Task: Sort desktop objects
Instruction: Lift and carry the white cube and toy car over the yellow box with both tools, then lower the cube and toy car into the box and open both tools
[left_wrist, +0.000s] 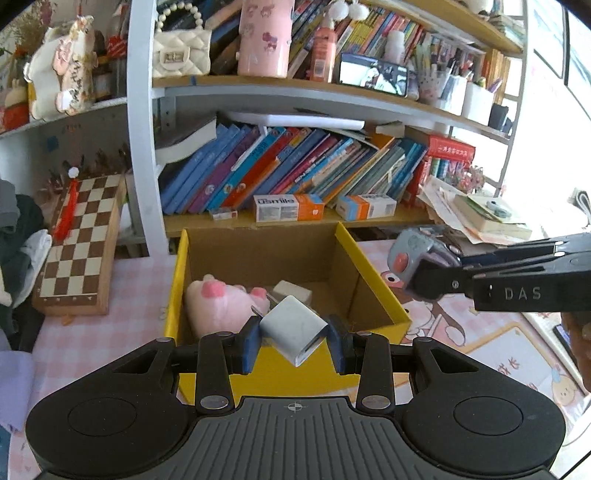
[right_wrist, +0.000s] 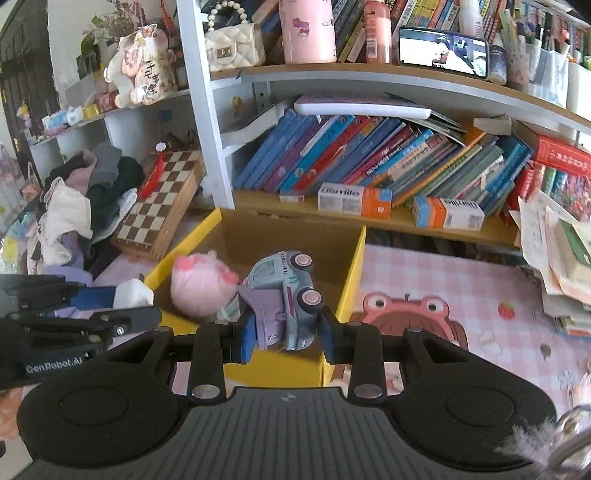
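Cluttered desk: left gripper (left_wrist: 293, 341) clamps charger (left_wrist: 293, 328), right gripper (right_wrist: 284, 334) clamps toy truck (right_wrist: 284, 299); clear yellow box (left_wrist: 373, 273) rim, release low.

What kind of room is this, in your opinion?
Probably a child's study corner at home: a shelf of leaning books, a pink checked desk mat with cartoons, and a chessboard.

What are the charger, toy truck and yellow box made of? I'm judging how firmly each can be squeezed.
Charger: looks like hard white plastic, smooth with a slight sheen.
Toy truck: likely moulded plastic, glossy with printed lettering.
Yellow box: cardboard, with a brown matt inside and thin yellow-faced walls.
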